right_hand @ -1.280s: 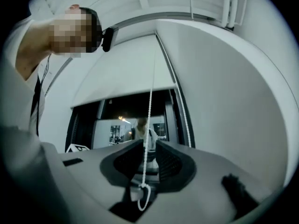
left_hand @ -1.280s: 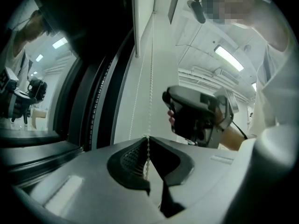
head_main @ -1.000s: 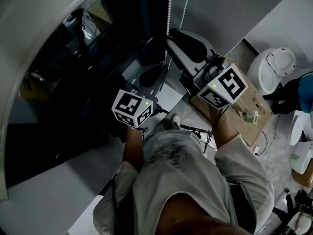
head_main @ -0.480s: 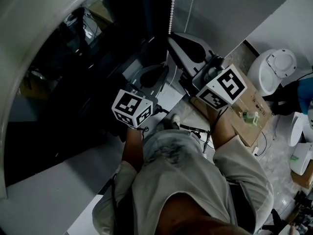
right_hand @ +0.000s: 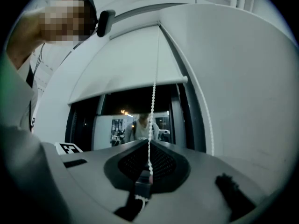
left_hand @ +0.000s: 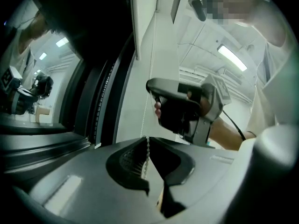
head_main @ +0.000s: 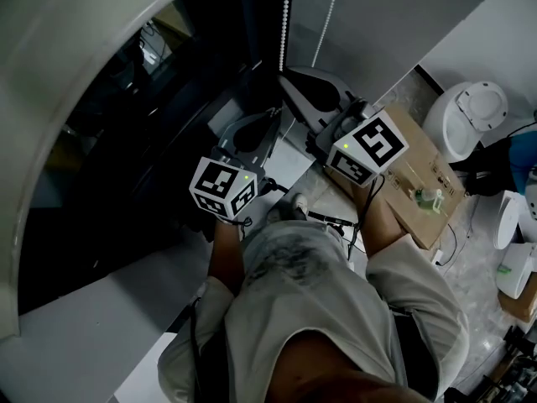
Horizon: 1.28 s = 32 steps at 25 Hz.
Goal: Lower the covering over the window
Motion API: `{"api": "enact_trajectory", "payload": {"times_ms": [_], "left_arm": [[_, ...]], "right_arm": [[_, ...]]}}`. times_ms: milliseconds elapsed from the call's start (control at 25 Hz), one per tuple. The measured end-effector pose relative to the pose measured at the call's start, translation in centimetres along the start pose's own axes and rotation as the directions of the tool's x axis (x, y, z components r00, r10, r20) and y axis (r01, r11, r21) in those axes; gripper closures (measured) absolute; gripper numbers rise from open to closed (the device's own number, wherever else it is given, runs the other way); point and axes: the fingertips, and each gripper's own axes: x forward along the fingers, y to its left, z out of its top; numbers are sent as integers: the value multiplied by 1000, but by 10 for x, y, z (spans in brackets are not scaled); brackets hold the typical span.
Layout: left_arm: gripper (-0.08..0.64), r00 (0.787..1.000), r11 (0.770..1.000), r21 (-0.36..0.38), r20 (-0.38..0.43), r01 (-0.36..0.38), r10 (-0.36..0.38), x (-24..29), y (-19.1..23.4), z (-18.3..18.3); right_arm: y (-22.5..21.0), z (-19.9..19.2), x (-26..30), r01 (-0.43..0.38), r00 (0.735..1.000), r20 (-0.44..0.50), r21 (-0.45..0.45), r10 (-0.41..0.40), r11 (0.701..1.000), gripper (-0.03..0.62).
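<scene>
A white roller blind hangs partly down over a dark window, with its bottom bar above the glass. A white bead chain runs down from it. My right gripper is shut on the chain, which shows between its pads and trails out behind. In the head view it sits at the foot of the left chain strand. My left gripper is lower; the chain enters at its tips, still pinched there as the jaws are opening. The right gripper shows above it.
A second chain strand hangs to the right. A cardboard box lies on the floor by my right arm, with a white round fixture and white containers beyond. A pale sill runs under the window.
The right gripper has shifted a little left, toward the window, along the chain. The left gripper has barely moved.
</scene>
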Motion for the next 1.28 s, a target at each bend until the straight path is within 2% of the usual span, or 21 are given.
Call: {"api": "enact_trajectory", "payload": {"times_ms": [120, 240, 360, 600, 800, 1120, 1280], "left_arm": [[525, 1000, 1000, 18, 19, -12, 12, -3, 0, 11], [514, 999, 999, 51, 50, -16, 13, -4, -3, 28], [511, 998, 995, 96, 57, -17, 12, -2, -7, 41], [509, 999, 988, 149, 30, -28, 24, -3, -14, 41], [499, 996, 992, 129, 88, -15, 3, -14, -20, 59], [491, 984, 989, 138, 179, -47, 22, -17, -20, 99], [476, 977, 987, 152, 213, -52, 19, -10, -20, 120]], "right_arm": [[5, -18, -1, -10, 999, -34, 32, 11, 999, 569], [16, -34, 1, -34, 996, -85, 24, 36, 999, 569], [20, -40, -1, -41, 995, -90, 37, 45, 998, 569], [16, -40, -8, -18, 993, -118, -26, 15, 999, 571], [6, -41, -17, 7, 992, -123, -39, -12, 999, 569], [15, -41, -21, 1, 994, -113, -42, -6, 999, 571], [20, -58, -25, -3, 985, -173, -71, -9, 997, 571]]}}
